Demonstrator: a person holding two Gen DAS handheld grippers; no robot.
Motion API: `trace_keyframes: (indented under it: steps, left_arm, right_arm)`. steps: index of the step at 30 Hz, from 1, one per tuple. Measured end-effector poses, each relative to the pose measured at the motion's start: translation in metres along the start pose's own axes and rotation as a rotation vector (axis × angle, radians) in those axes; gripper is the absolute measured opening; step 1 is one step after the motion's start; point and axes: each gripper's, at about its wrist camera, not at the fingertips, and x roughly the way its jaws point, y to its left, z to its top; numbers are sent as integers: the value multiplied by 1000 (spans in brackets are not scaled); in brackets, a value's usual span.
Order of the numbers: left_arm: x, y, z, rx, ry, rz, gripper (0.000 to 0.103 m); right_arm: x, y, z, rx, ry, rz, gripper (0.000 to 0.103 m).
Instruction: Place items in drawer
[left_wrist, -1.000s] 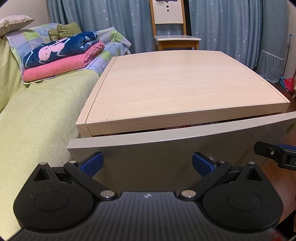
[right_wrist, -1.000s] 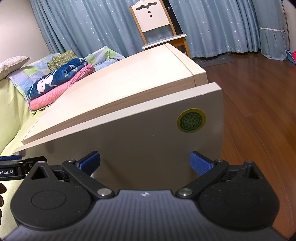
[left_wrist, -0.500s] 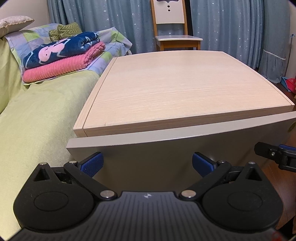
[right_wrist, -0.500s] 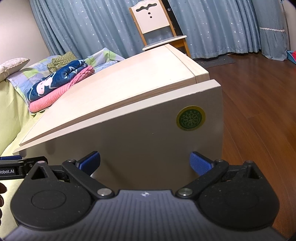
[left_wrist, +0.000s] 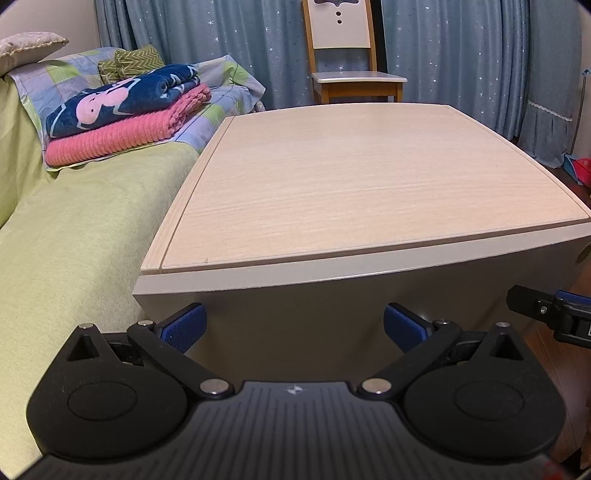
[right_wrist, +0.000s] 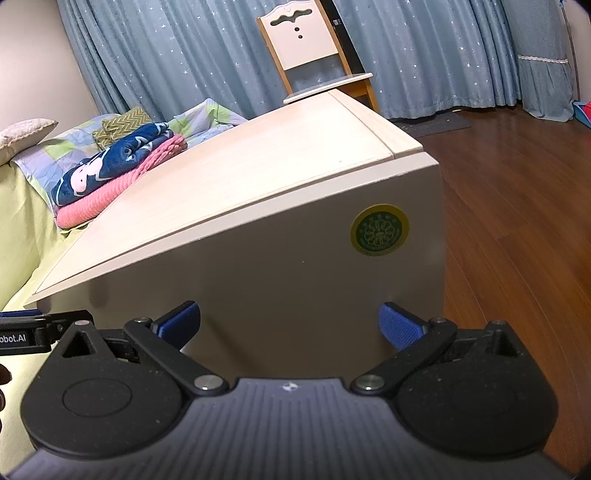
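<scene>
drawer front (left_wrist: 332, 295) flush under the cabinet top (left_wrist: 362, 177), no gap showing. left gripper (left_wrist: 295, 326) near the front's left corner, jaws spread wide, empty. right gripper (right_wrist: 290, 325) by the right corner, below a round green sticker (right_wrist: 379, 229), also agape, empty. folded blankets (left_wrist: 122, 114) on bed beside cabinet.

Cabinet top (left_wrist: 369, 177): pale wood-grain laminate, matt, smooth, fine horizontal streaks. Drawer front (right_wrist: 280, 273): plain beige board, satin, smooth; carries a glossy round green-and-gold sticker (right_wrist: 379, 229). Left gripper (left_wrist: 294, 326): matt black plastic links, ribbed housing, bright metal pivot pins; blue pads (left_wrist: 184, 326) finely textured, rubbery. Right gripper (right_wrist: 289, 324): same build, black plastic dusty. Floor (right_wrist: 517, 192): dark wood planks, glossy. Bed cover (left_wrist: 74, 236): yellow-green woven cloth, matt. Pink blanket (left_wrist: 122, 138): ribbed, fleecy. Curtains (right_wrist: 192, 51): blue cloth, faint sheen.
</scene>
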Motion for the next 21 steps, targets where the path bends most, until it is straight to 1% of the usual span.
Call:
trace_keyframes:
  steps: [5,14,21]
  left_arm:
    - [1,-2,0,-2,-2,9,102]
    - [2,-3,-2,6,5,-9,102]
    - [-5,-5,-7,12,5,-18,102]
  right_arm:
    - [2,0,0,6,-2,-1,103]
    - [2,-2,-1,12,0,-2,103]
    - [-13,8,2,-76,-2,-40,102]
